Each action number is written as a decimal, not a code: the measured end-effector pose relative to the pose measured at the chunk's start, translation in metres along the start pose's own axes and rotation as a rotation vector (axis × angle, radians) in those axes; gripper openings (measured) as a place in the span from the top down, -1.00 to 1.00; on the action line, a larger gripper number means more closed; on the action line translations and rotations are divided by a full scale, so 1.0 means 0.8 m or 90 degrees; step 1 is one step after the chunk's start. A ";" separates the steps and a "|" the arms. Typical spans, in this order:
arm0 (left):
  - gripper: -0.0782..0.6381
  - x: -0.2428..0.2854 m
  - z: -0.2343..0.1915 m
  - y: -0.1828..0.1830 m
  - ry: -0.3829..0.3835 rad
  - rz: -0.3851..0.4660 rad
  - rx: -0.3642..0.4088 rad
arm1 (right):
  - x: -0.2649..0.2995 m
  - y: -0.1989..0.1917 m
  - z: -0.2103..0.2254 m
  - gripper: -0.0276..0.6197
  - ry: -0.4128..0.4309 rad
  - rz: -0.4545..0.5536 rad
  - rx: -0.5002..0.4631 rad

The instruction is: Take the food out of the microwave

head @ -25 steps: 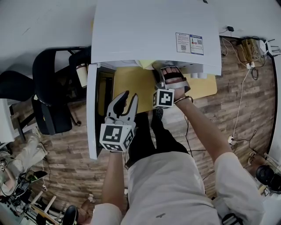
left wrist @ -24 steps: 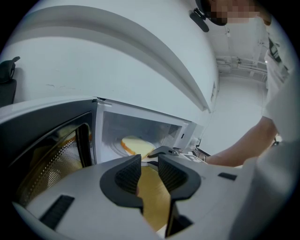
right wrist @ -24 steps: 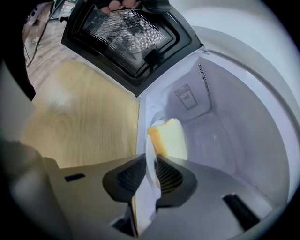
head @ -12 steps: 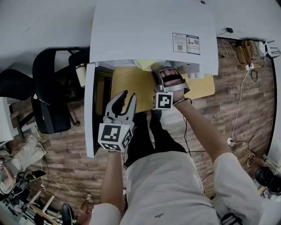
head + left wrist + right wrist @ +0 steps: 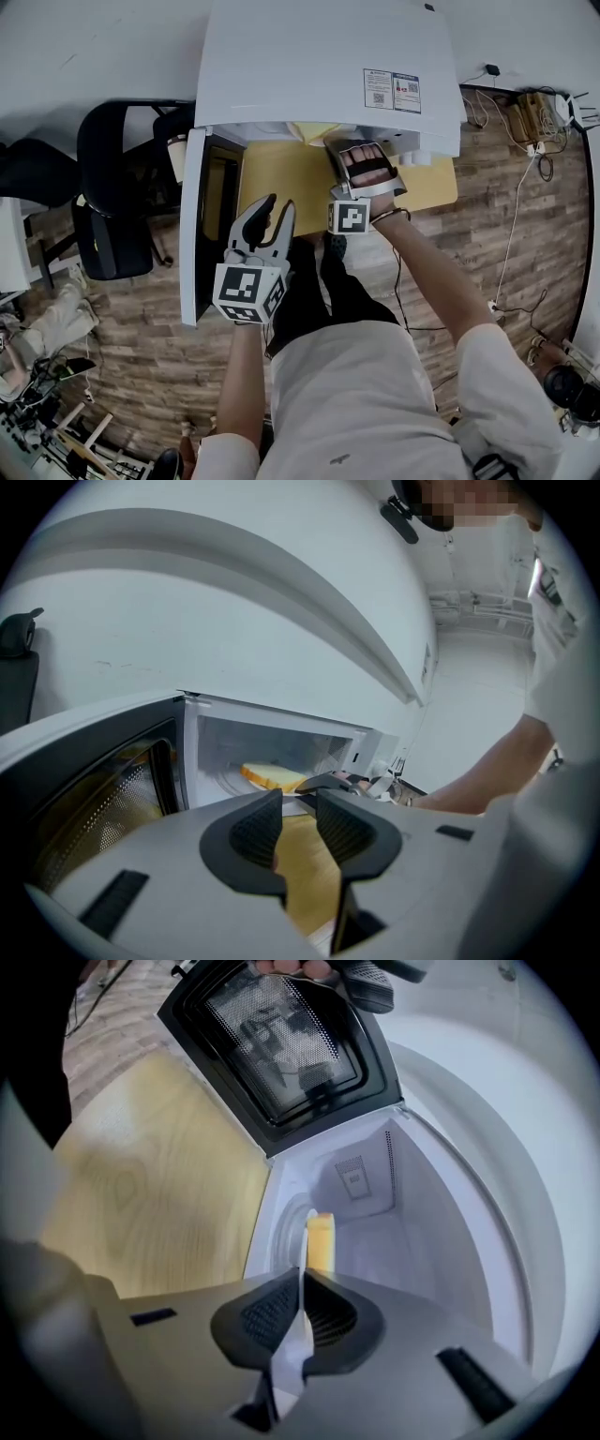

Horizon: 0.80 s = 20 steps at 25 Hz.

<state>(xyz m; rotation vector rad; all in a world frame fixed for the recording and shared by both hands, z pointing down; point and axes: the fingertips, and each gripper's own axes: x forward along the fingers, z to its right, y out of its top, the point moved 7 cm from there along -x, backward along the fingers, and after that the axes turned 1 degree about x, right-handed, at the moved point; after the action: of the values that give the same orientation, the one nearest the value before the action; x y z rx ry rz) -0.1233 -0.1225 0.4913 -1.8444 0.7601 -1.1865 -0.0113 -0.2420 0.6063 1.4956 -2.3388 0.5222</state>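
One slice of bread (image 5: 322, 1239) lies loose on a white plate (image 5: 302, 1246) inside the open microwave (image 5: 441, 1241): light, soft and apt to slide, while the plate looks stiff and slippery. The right gripper (image 5: 300, 1293), its jaws just closing, pinches the plate's thin rim, likely the best hold if kept level; the left gripper (image 5: 298, 810) waits outside, spread and empty.

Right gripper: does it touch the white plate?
Touching. In the right gripper view the jaws of the right gripper, which have just been closing, pinch the thin rim of the white plate; the bread lies beyond them.
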 end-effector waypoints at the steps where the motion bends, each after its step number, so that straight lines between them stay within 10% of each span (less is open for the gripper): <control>1: 0.48 -0.002 0.002 0.000 0.002 0.002 0.001 | -0.001 0.000 0.000 0.88 -0.007 -0.001 -0.006; 20: 0.48 -0.059 0.039 -0.011 0.057 0.026 -0.013 | -0.084 0.004 0.006 0.88 -0.088 0.075 -0.036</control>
<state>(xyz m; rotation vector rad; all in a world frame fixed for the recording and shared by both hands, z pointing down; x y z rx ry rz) -0.1118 -0.0700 0.4704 -1.7936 0.8601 -1.2459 0.0127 -0.1894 0.5713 1.4165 -2.5380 0.3887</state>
